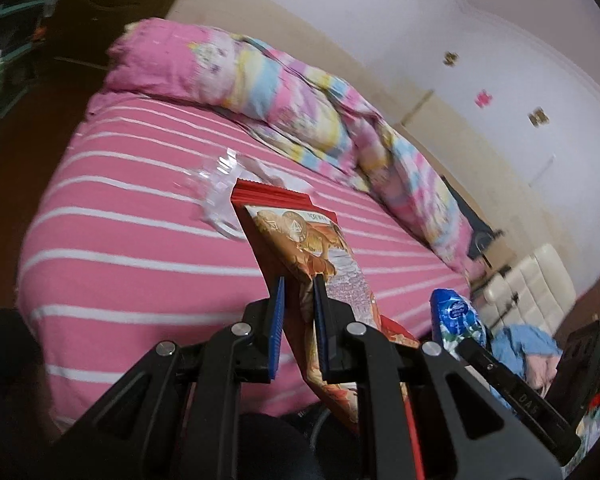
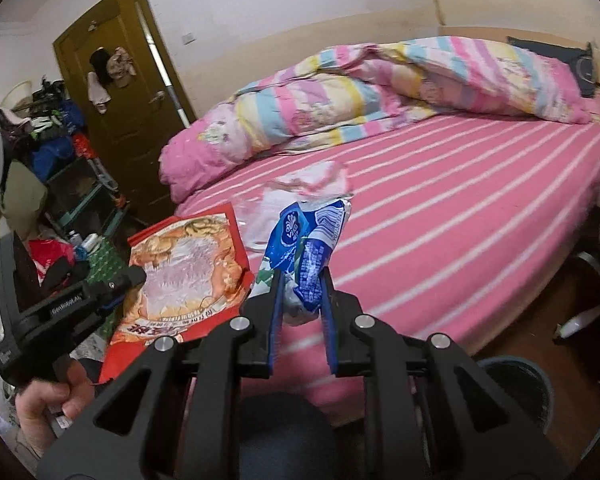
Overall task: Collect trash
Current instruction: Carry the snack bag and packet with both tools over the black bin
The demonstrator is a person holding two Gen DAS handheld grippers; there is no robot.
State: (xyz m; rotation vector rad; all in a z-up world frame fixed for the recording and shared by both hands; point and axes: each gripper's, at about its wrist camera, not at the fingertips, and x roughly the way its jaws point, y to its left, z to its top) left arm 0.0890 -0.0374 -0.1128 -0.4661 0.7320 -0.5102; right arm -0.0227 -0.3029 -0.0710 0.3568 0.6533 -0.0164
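My left gripper point(image 1: 299, 280) is shut on a red and orange snack bag point(image 1: 300, 236) and holds it up over the near edge of the bed; the bag also shows in the right wrist view point(image 2: 184, 264). My right gripper point(image 2: 302, 274) is shut on a crumpled blue and white wrapper point(image 2: 300, 240), held above the bed's edge; the wrapper also shows in the left wrist view point(image 1: 456, 320). A clear plastic wrapper point(image 1: 220, 192) lies on the pink striped sheet beyond both grippers and shows in the right wrist view too point(image 2: 308, 184).
The bed point(image 2: 460, 208) has a rolled pink patterned quilt point(image 2: 340, 92) along its far side. A dark bin point(image 2: 520, 392) stands on the floor at lower right. A brown door point(image 2: 128, 92) and cluttered shelves point(image 2: 48, 152) are to the left.
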